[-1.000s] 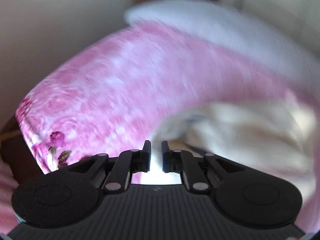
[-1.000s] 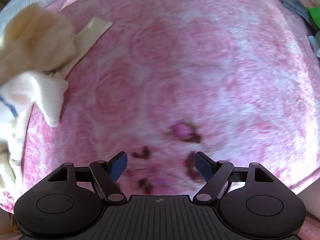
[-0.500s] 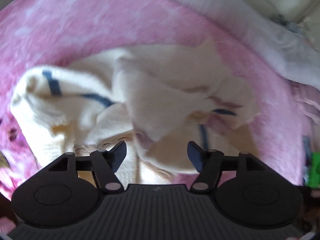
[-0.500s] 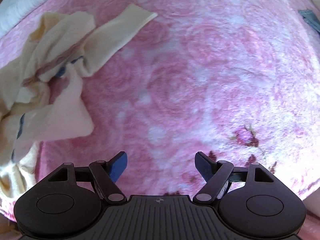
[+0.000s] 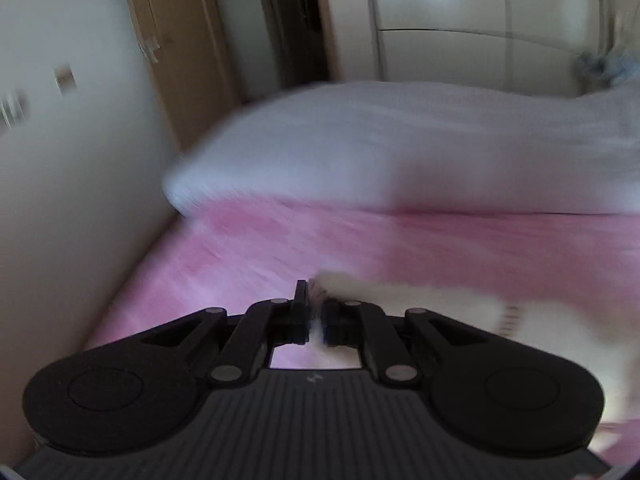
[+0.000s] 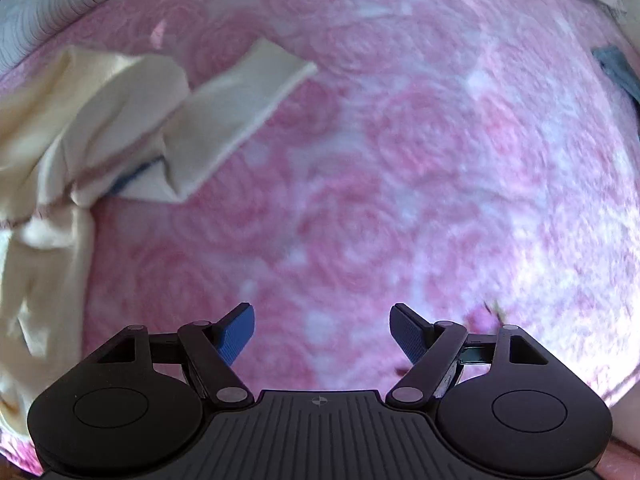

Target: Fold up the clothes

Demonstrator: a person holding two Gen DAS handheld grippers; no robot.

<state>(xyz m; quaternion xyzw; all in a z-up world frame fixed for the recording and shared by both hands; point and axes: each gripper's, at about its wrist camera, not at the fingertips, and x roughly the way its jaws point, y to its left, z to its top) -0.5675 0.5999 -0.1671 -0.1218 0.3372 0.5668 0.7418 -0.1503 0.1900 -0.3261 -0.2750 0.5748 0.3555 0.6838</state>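
Note:
A cream garment (image 6: 120,120) with a thin blue stripe lies crumpled at the left of the pink rose-patterned blanket (image 6: 400,160), one sleeve (image 6: 248,92) stretched toward the middle. In the blurred left wrist view my left gripper (image 5: 316,318) is raised above the bed, its jaws closing tight on a fold of the cream garment (image 5: 420,300), which trails off to the right. My right gripper (image 6: 322,334) points down at bare blanket to the right of the garment. It is open, with nothing between its blue pads (image 6: 238,334).
A white quilted cover (image 5: 400,144) lies at the far end of the bed. A pale wall (image 5: 60,200) runs along the bed's left side, with a wooden door frame (image 5: 180,40) and white cupboards (image 5: 480,20) beyond. Grey cloth (image 6: 616,72) lies at the blanket's right edge.
My left gripper opened over the crumpled garment, then shut on a fold and rose, now facing the room. The right gripper slid across the blanket and stayed open; the garment's sleeve now lies stretched out.

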